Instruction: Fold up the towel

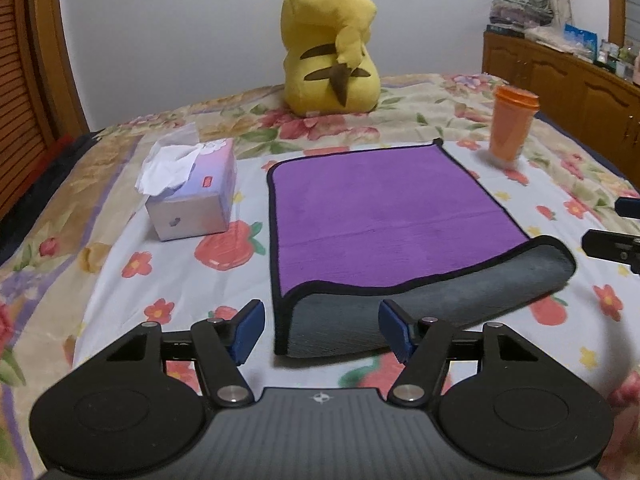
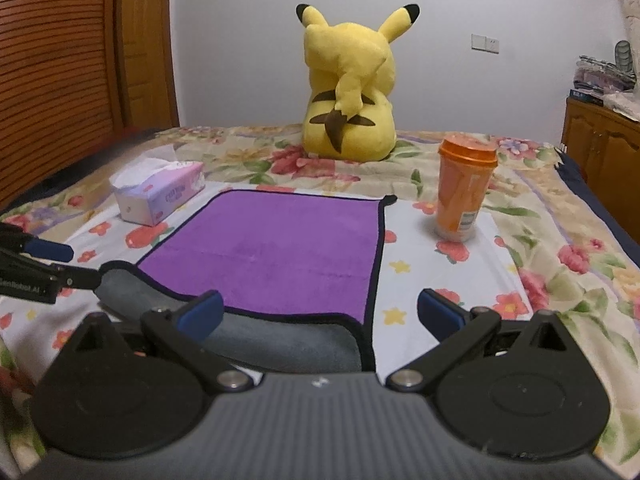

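Observation:
A purple towel (image 1: pixel 372 216) with black trim and a grey underside lies on the flowered bed sheet; it also shows in the right wrist view (image 2: pixel 276 252). Its near edge is curled over, showing the grey side (image 1: pixel 420 304) (image 2: pixel 280 344). My left gripper (image 1: pixel 322 330) is open, its blue pads either side of the near left corner of the towel, holding nothing. My right gripper (image 2: pixel 320 314) is open at the near right corner, holding nothing. Each gripper shows at the edge of the other's view: the right one (image 1: pixel 616 232), the left one (image 2: pixel 36 260).
A tissue box (image 1: pixel 192 196) (image 2: pixel 160 194) stands left of the towel. An orange lidded cup (image 1: pixel 512 124) (image 2: pixel 464 188) stands to its right. A yellow Pikachu plush (image 1: pixel 332 44) (image 2: pixel 352 88) sits at the back. Wooden cabinets (image 1: pixel 560 80) line the right wall.

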